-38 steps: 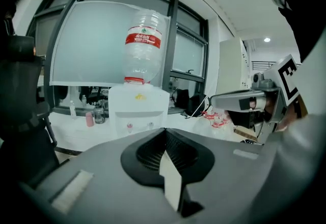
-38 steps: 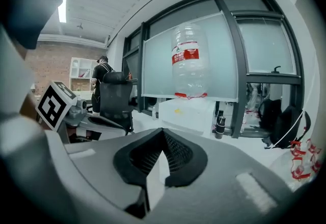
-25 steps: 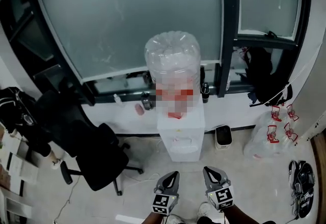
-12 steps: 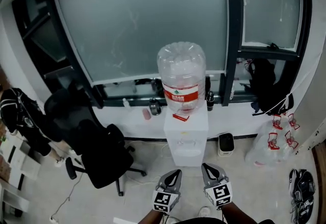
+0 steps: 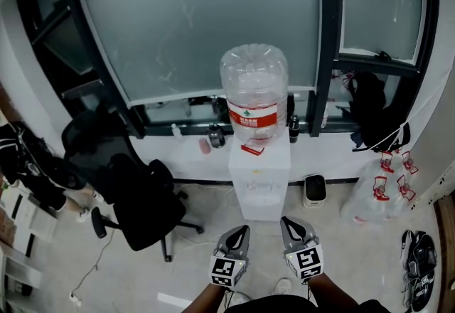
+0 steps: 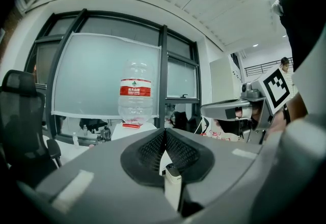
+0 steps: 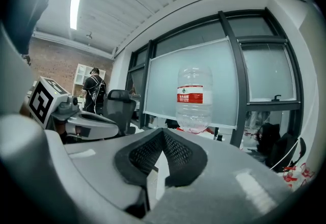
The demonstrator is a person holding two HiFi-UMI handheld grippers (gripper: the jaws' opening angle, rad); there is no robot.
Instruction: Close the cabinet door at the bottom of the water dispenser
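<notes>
**Head view.** One white dispenser (image 5: 259,176) stands against the window wall and carries one upturned bottle (image 5: 254,94) with a red label. Its door (image 5: 261,203) is at the bottom of the front, facing the grippers. From this steep angle it cannot be told whether the door is open or closed. Two grippers sit side by side, well short of the dispenser: the left gripper (image 5: 240,232) and the right gripper (image 5: 290,225). One black chair (image 5: 138,198) stands to the left of the dispenser, and one small white bin (image 5: 313,189) stands just to its right. One black bag (image 5: 370,109) hangs by the window farther right.

**Left gripper view.** The left pads (image 6: 145,149) meet at their tips with nothing between them. The right gripper shows at the right edge.

**Right gripper view.** The right pads (image 7: 142,154) likewise meet, and they hold nothing. This view alone shows one person (image 7: 94,93), standing far off at the left.

**Differences between views.** Only the head view shows the floor, the bin and the dispenser's lower front. In both gripper views the jaws cover that lower part, leaving the bottle and the ceiling in sight.
</notes>
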